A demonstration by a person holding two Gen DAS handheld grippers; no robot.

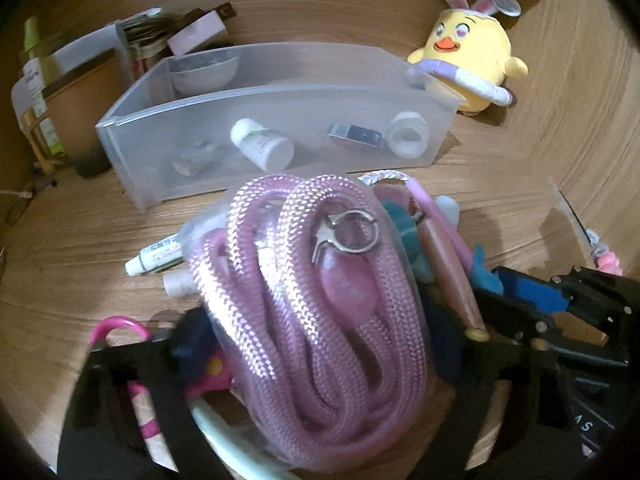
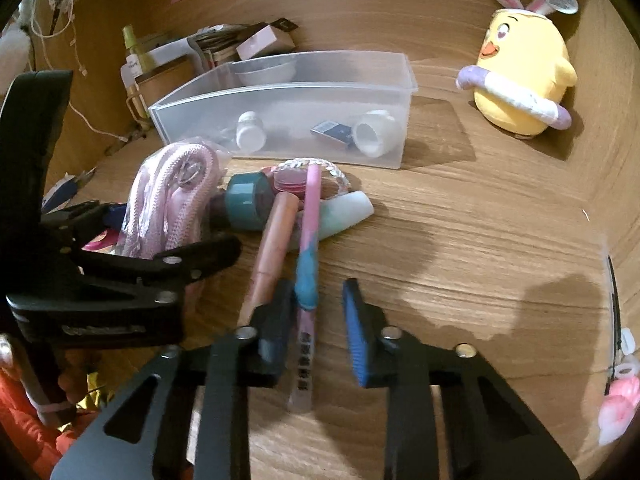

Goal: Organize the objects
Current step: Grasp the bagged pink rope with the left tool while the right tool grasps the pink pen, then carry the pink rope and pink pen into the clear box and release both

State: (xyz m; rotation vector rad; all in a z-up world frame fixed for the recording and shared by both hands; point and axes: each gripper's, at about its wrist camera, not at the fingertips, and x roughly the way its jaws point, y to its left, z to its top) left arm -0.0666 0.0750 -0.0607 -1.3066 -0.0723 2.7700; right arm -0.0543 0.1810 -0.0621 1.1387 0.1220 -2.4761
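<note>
Step in hand: two pickups from the loose heap in front of the clear bin (image 1: 280, 94), one item per tool; neither item is in the bin yet.
Left gripper (image 1: 340, 320): spread wide around the bagged pink rope (image 1: 312, 300), a finger on each flank; the pads appear to press on the bag.
Right gripper (image 2: 320, 312): jaws apart, straddling the pink-and-teal pen (image 2: 308, 240); the left pad lies against the pen, a bare gap remains on the right pad's side, so no grip yet.
Bagged pink rope: a coil in clear film with a metal ring and clasp on top, at the left of the heap, near the bin's front wall.
Pen: lengthwise on the table (image 2: 480, 240), one end between the right jaws, the other reaching into the heap beside a rose-coloured tube (image 2: 274, 240) and a teal tape roll (image 2: 244, 200).
Bin contents: white bottle (image 1: 262, 144), a small dark packet, a white ring-shaped piece, a bowl at the back; ample bare floor left.
Not in play: plush chick (image 1: 468, 60), standing to the right of the bin.
Next move, judged: close the right jaws on the pen, lift it clear of the rose tube, then carry both items over the front wall and let them go inside.
Caution, judged: the slick film may slip, and the pen may drag its neighbours.
</note>
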